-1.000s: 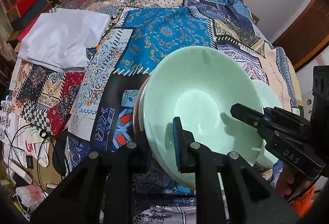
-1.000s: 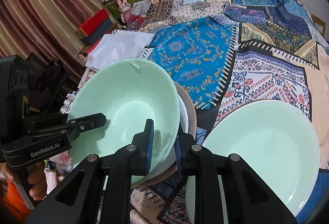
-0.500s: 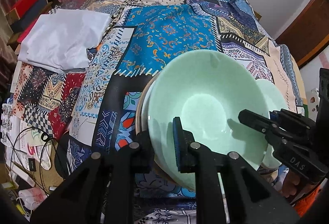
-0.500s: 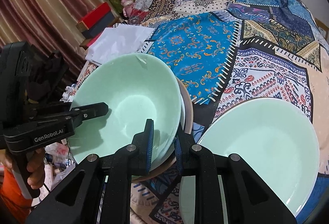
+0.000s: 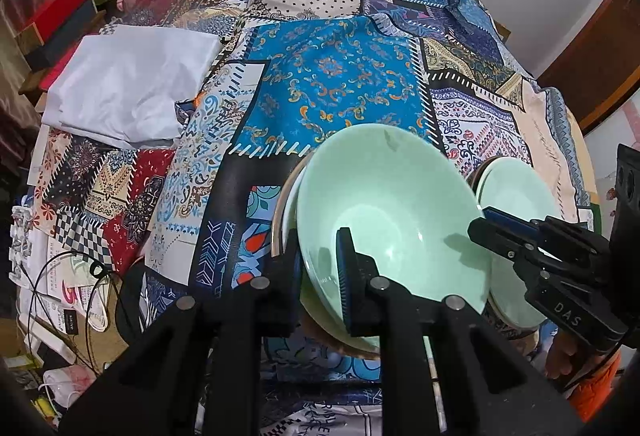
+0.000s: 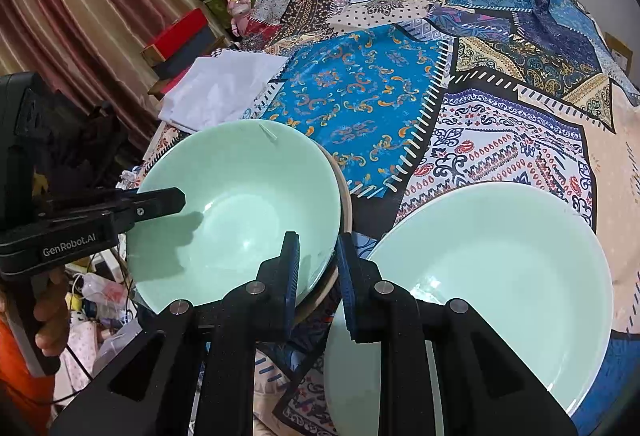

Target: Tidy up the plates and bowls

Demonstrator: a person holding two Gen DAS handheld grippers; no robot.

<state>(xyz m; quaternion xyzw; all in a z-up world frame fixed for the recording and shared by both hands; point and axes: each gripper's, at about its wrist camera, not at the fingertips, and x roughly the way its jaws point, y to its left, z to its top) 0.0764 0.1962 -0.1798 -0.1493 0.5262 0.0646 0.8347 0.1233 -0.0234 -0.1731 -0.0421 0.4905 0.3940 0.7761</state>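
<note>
Right now the green bowl (image 5: 384, 211) is sitting tilted on a stack of dishes (image 5: 285, 211), its near rim pinched between the closed left tongs (image 5: 320, 272). Opposite, the right tongs (image 6: 318, 268) are clamping that bowl's other edge. Beside the right tongs, a green plate (image 6: 492, 272) is lying on the patchwork cloth (image 6: 360, 91).

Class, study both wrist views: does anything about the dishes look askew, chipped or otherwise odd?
Yes. The green bowl sits tilted in the stack, not nested level, with both grippers clamped on its rim. A small mark at its far rim may be a chip or a speck; I cannot tell which. The green plate looks fine.
</note>
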